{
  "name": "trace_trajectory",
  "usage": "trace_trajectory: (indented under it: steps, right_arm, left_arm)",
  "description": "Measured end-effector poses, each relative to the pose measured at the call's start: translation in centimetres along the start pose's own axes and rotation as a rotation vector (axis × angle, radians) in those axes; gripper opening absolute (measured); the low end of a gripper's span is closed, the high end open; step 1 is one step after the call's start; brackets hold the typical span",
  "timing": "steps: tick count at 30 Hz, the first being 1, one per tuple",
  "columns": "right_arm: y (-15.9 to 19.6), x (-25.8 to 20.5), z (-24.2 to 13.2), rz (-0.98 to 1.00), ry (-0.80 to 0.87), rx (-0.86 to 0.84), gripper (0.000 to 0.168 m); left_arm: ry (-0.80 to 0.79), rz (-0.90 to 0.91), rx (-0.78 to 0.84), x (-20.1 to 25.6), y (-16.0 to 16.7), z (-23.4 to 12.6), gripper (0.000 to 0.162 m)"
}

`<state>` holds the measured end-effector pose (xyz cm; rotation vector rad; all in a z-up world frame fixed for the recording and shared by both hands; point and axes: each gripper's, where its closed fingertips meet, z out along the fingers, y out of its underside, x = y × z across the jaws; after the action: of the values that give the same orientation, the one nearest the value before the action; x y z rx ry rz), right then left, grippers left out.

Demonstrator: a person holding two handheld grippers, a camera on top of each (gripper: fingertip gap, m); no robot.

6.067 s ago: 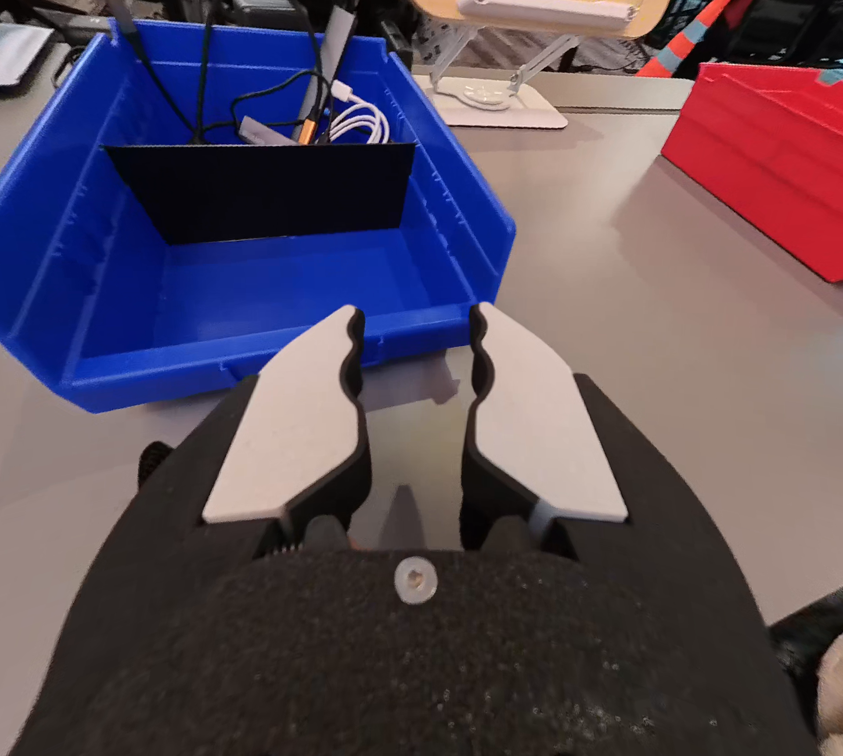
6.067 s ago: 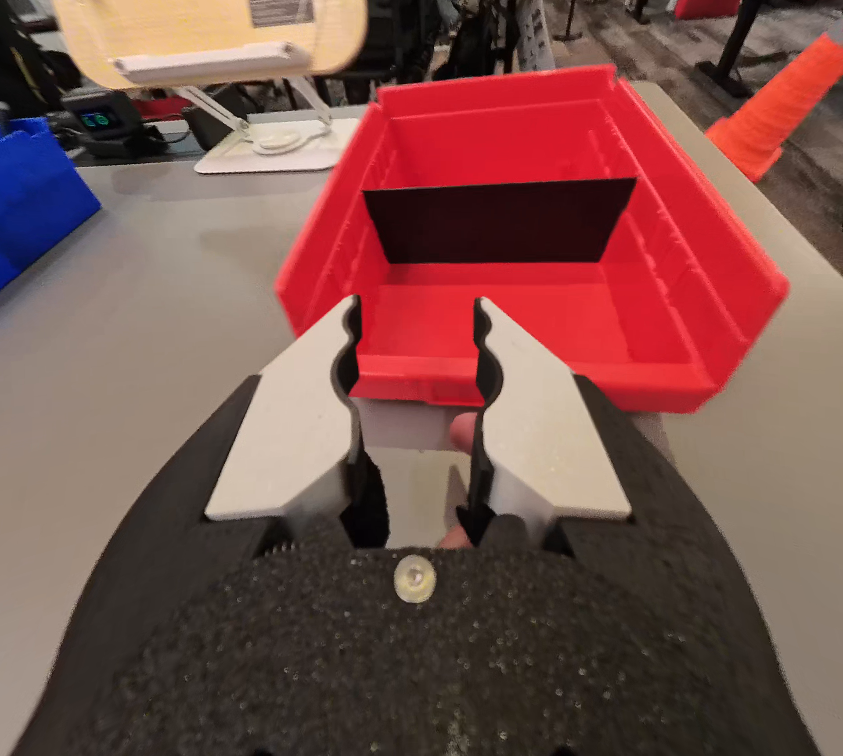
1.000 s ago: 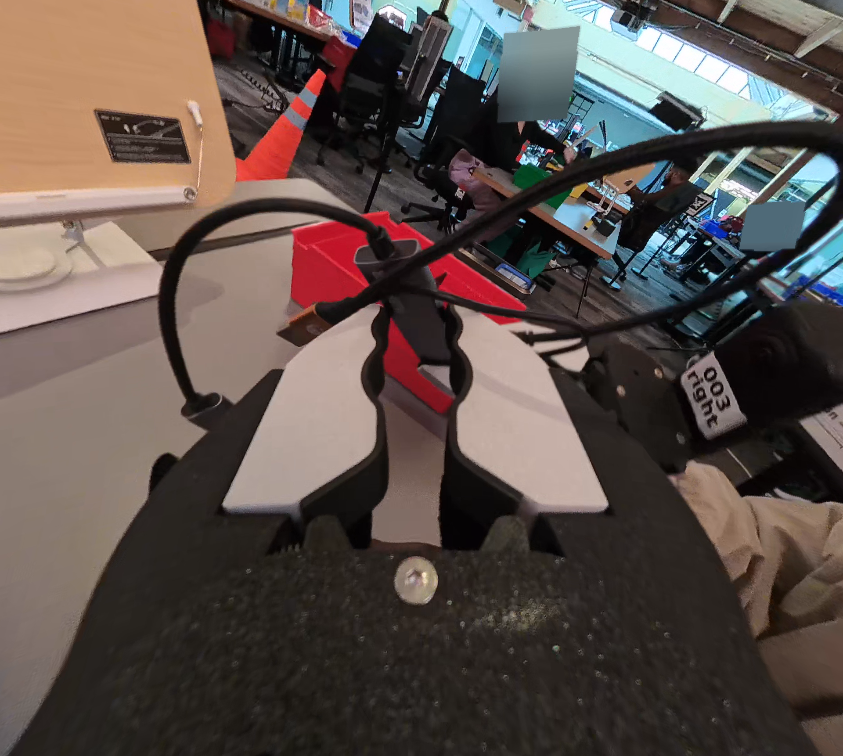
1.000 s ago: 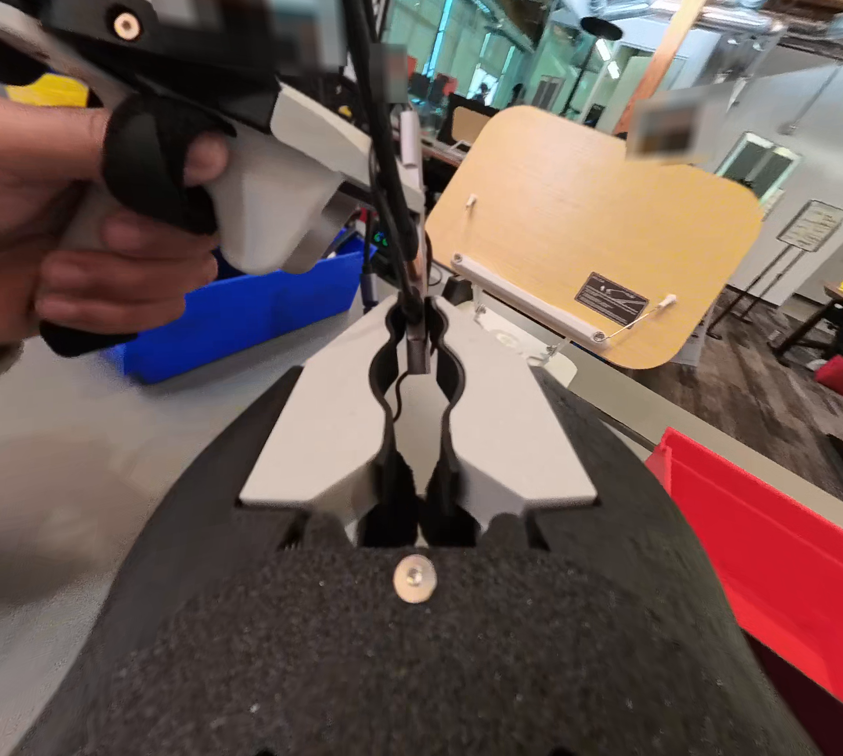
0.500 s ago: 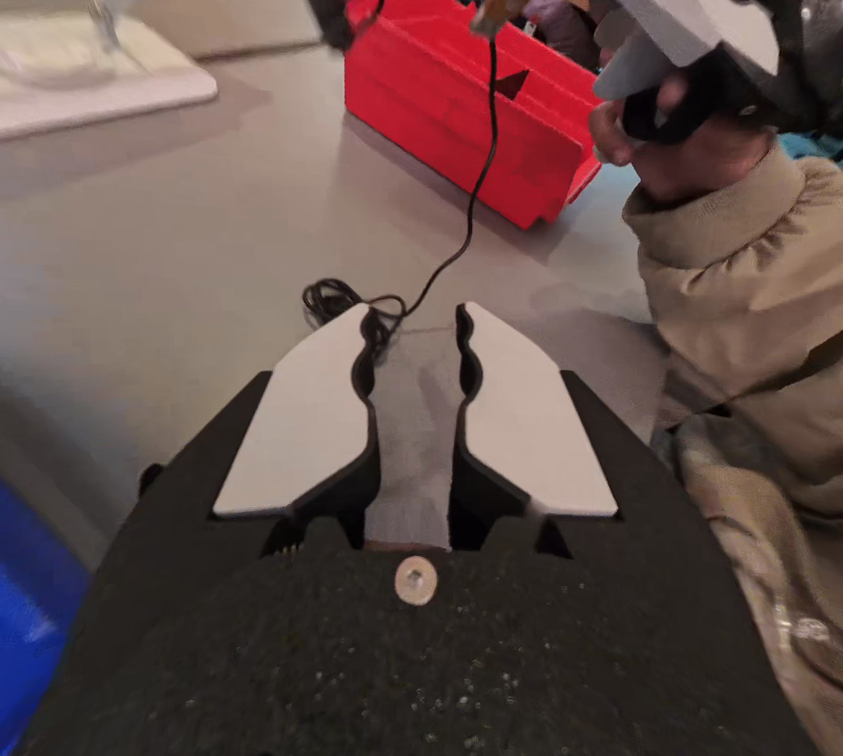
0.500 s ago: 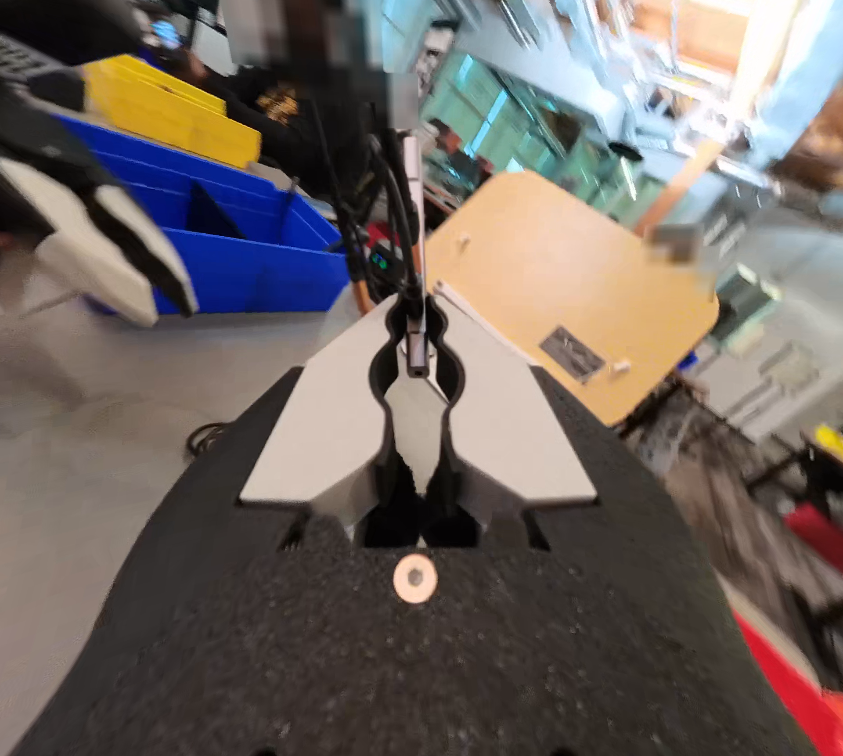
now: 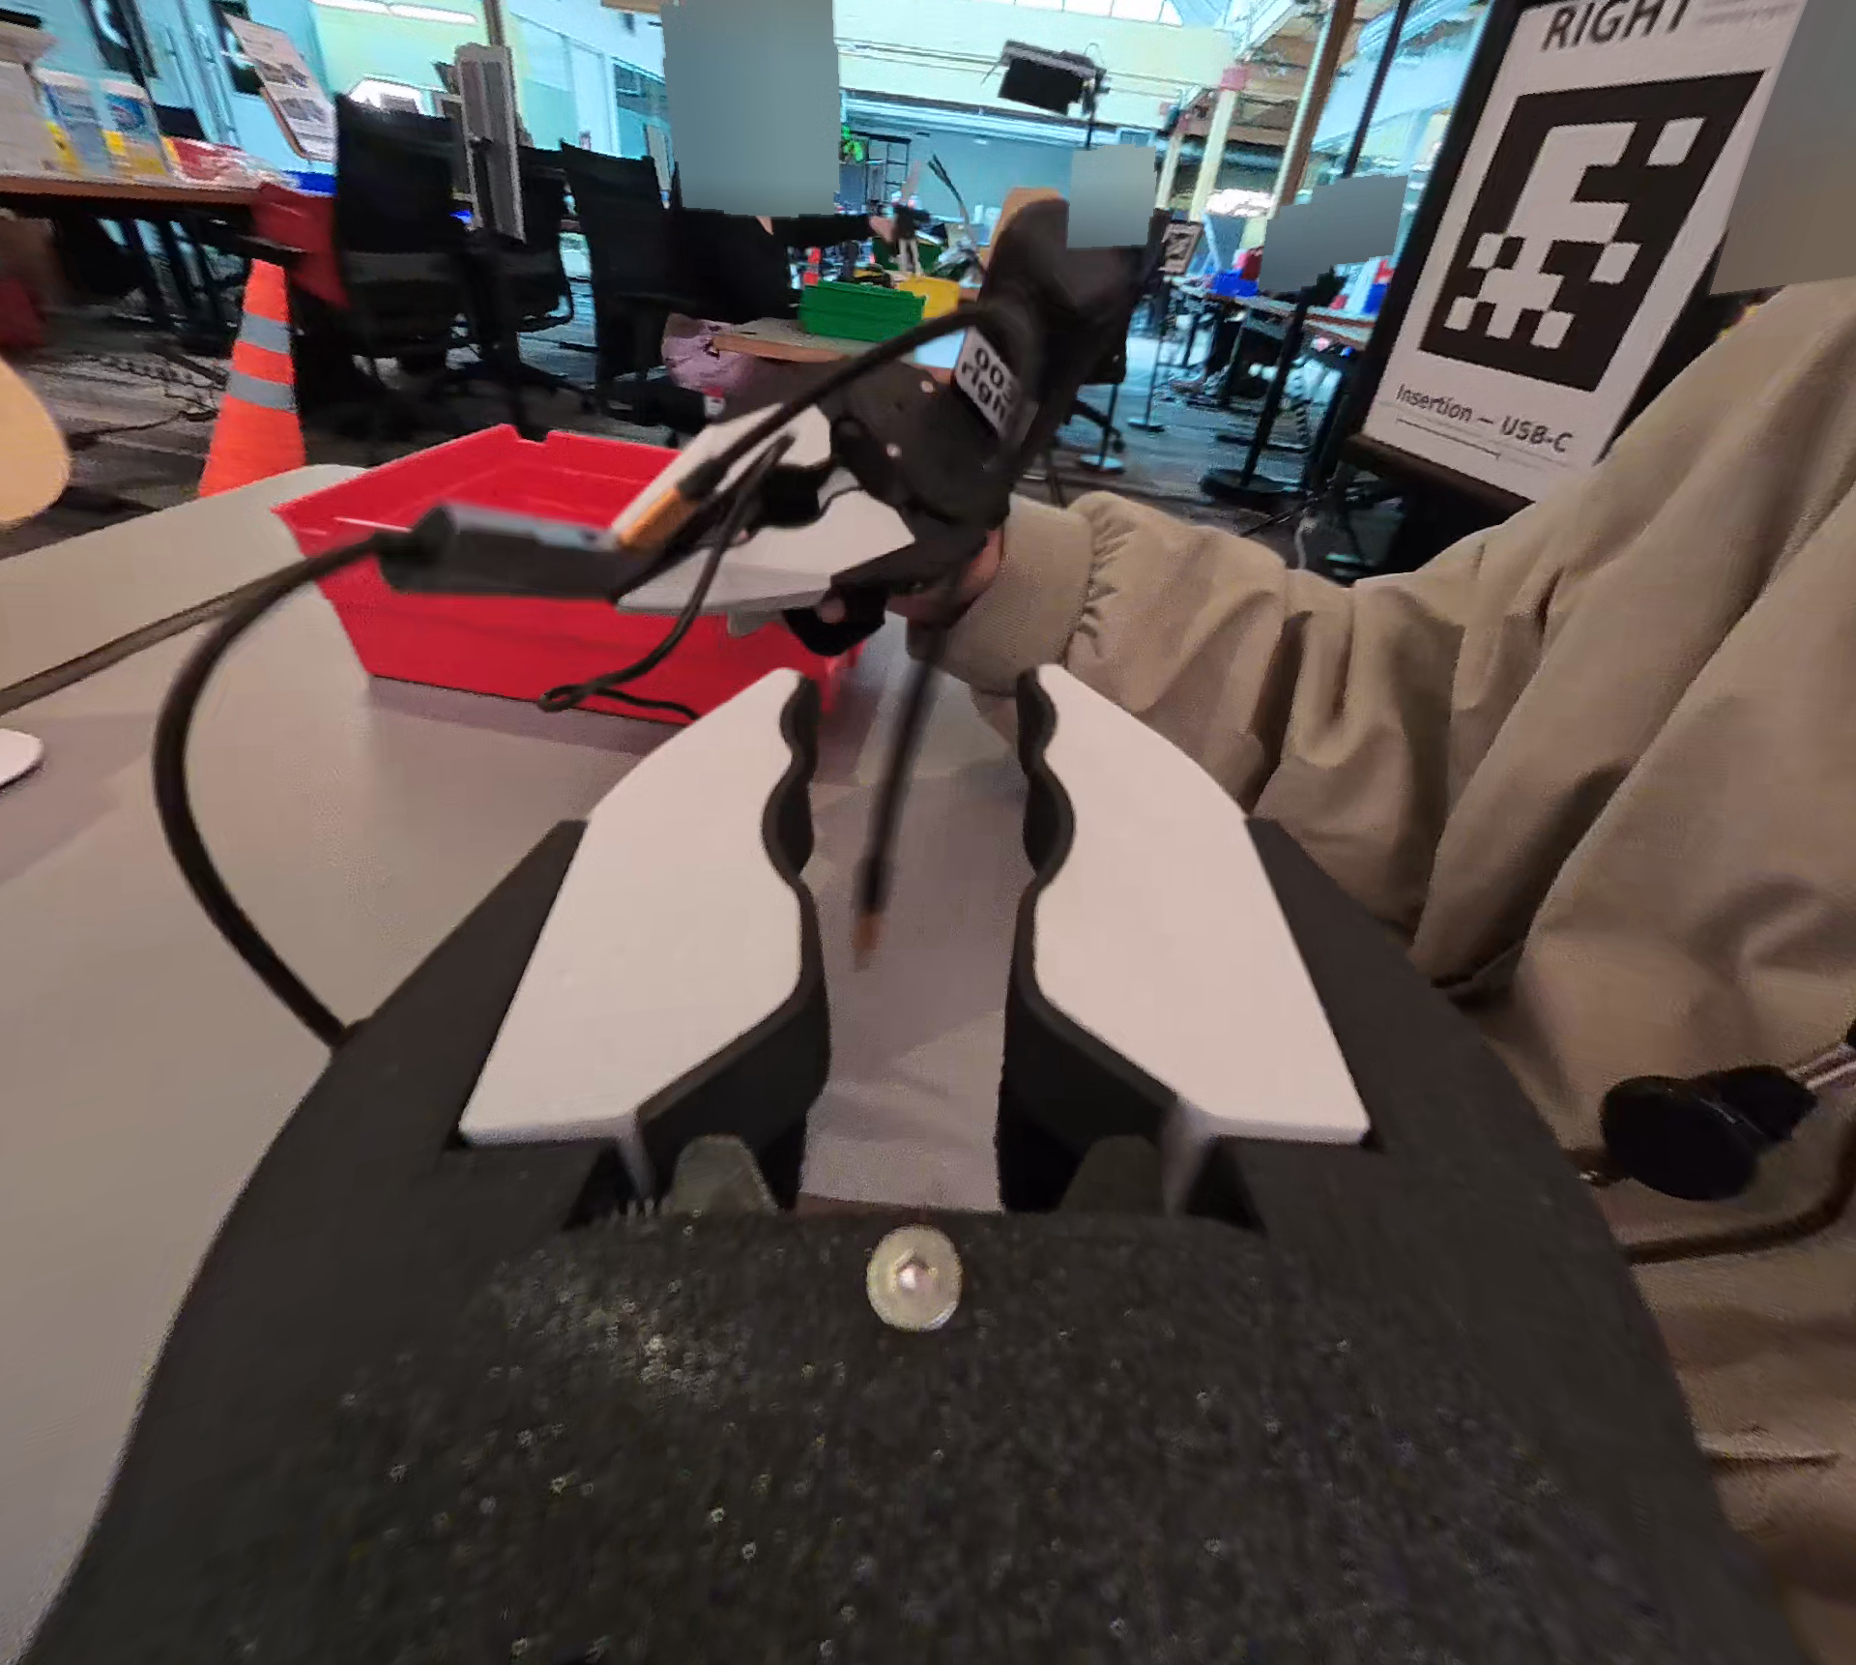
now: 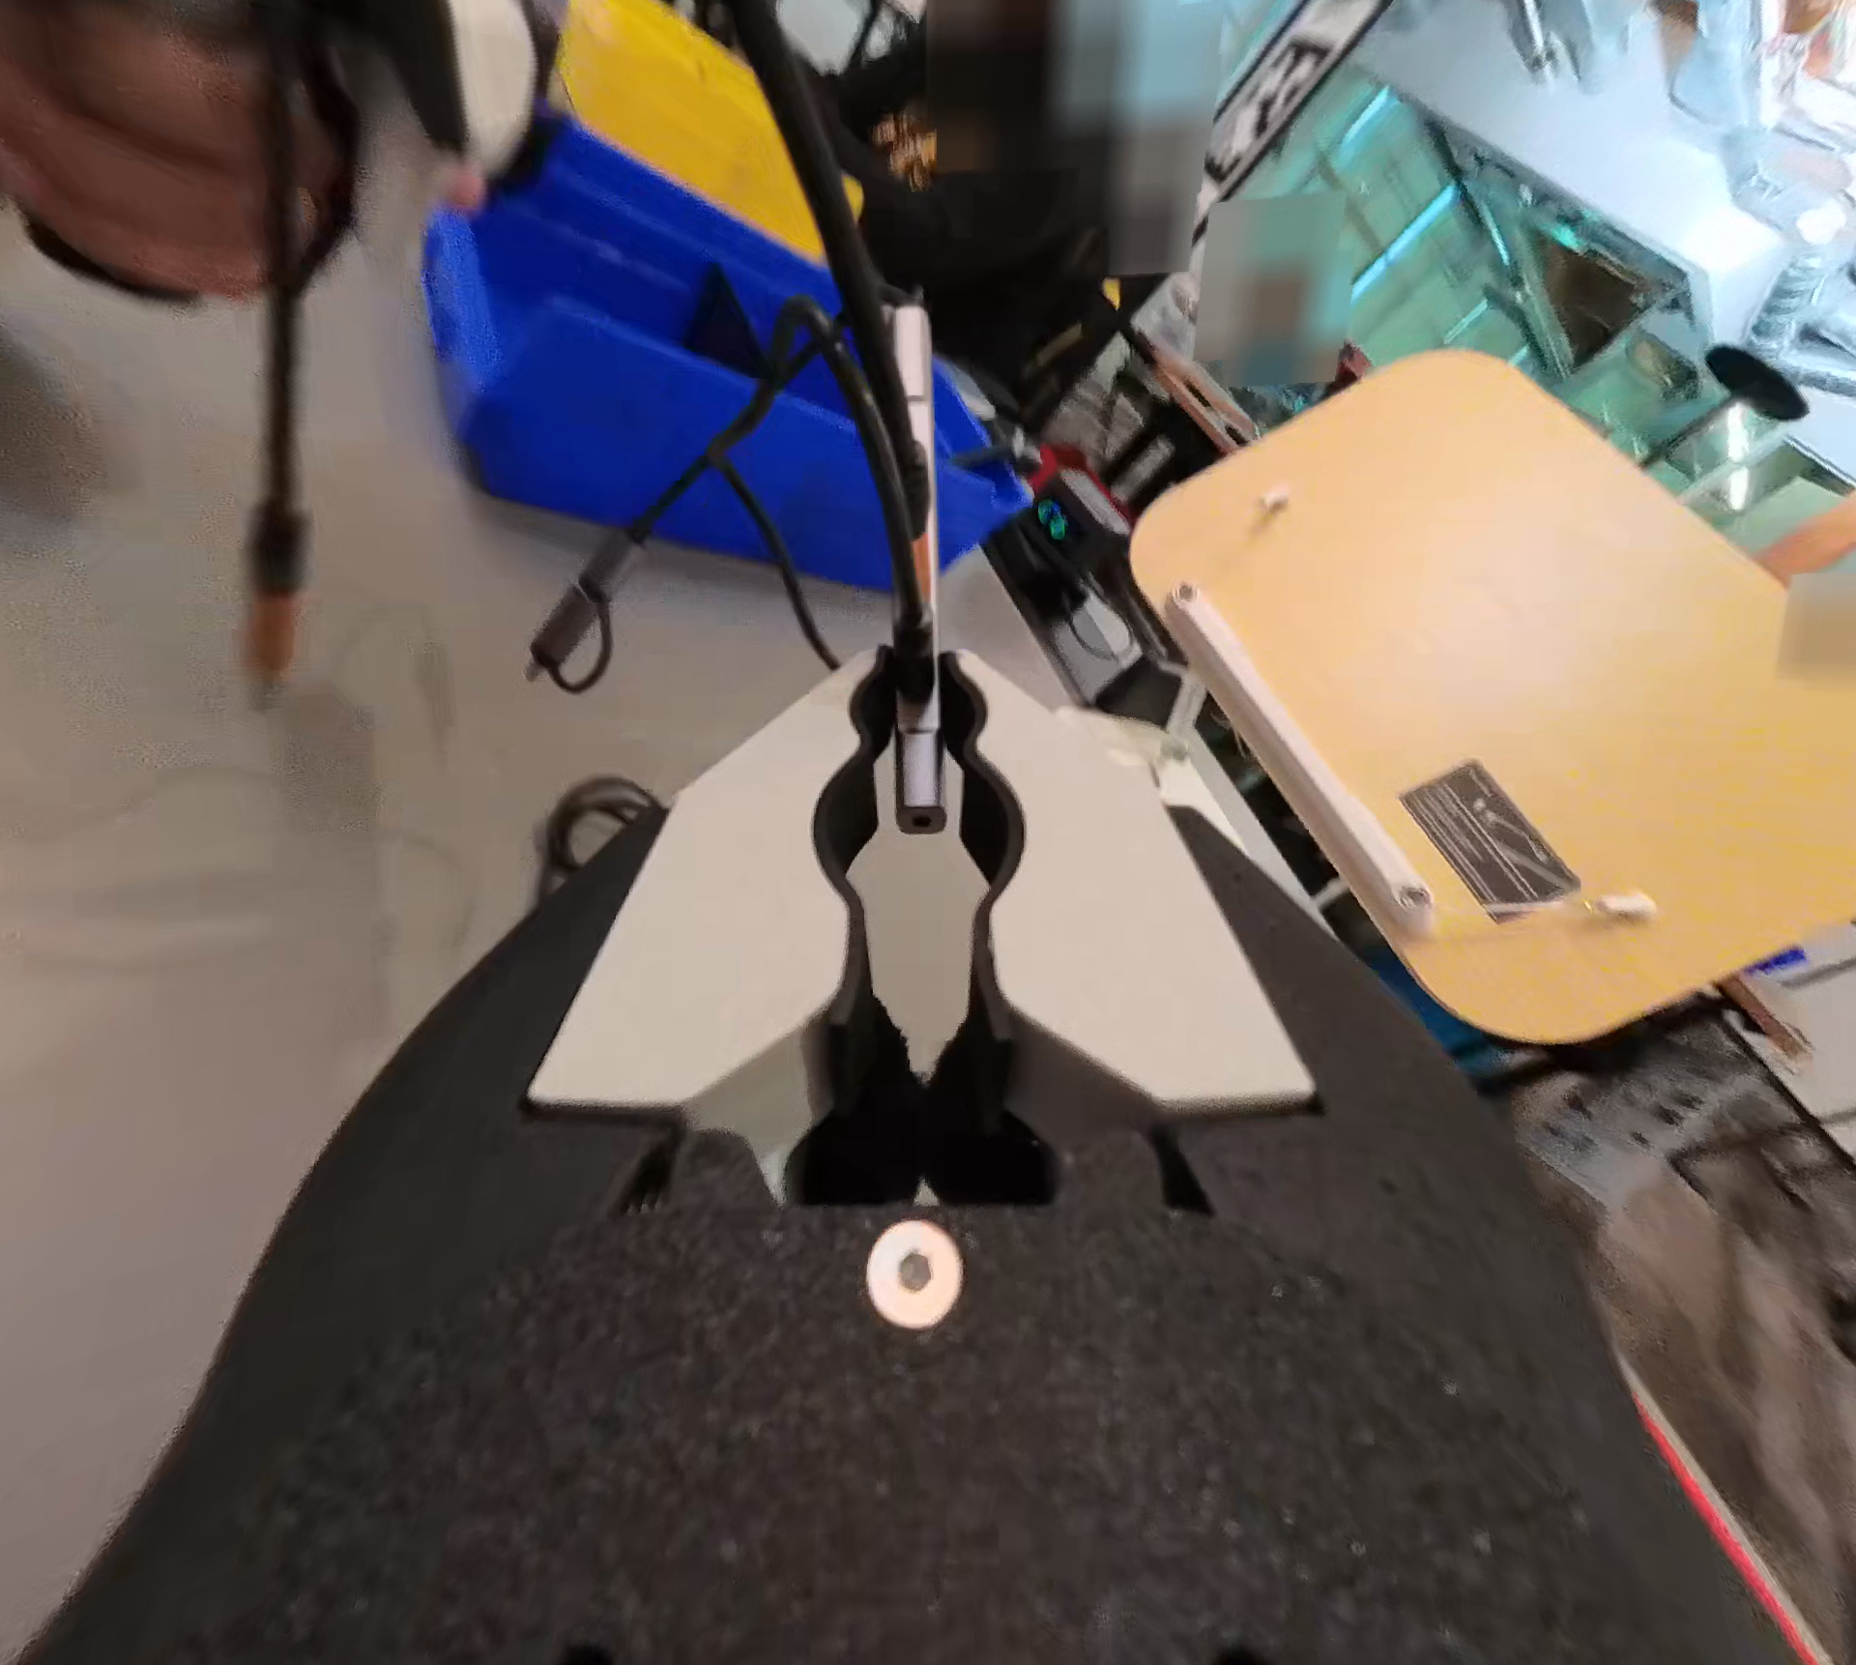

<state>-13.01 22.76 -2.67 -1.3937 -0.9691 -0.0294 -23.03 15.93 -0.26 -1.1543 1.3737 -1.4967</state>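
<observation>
My right gripper [image 8: 916,672] is shut on a slim grey adapter [image 8: 919,773] that stands up between its tips with a thick black cable [image 8: 803,110] on its far end. In the left wrist view the right gripper [image 7: 763,532] holds the adapter [image 7: 492,542] level above the red bin, with an orange plug [image 7: 658,512] at its near end. My left gripper [image 7: 914,703] is open and holds nothing. A blurred black cable end with an orange tip [image 7: 869,914] hangs in the gap between its fingers, ungripped. It also shows in the right wrist view [image 8: 271,602].
A red bin [image 7: 432,622] stands on the grey table [image 7: 352,813]. A blue bin [image 8: 653,391] and a yellow bin [image 8: 683,80] stand beyond. A wooden board stand [image 8: 1486,662] is at the right. A loose connector [image 8: 572,622] lies on the table. A marker sign [image 7: 1567,210] stands behind the sleeve. Across from one pair of fingers to the other is roughly 12 cm.
My left gripper let go of the adapter, opened, dipped toward the table and now faces the right gripper. My right gripper kept the adapter and swung over the table.
</observation>
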Motion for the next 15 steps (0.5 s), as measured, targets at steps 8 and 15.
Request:
trace_trajectory:
  steps: [8,15]
  right_arm:
    - [-3.7,-2.3,-1.5,0.177,-0.183,0.259,0.007]
    - [-4.7,-2.5,-3.1,0.297,-0.27,0.364,0.007]
  left_arm:
    - [-0.143,-0.028,-0.114,-3.0,2.8,-0.2,0.039]
    - [-0.107,-0.032,-0.026,-2.3,0.6,-0.7,0.031]
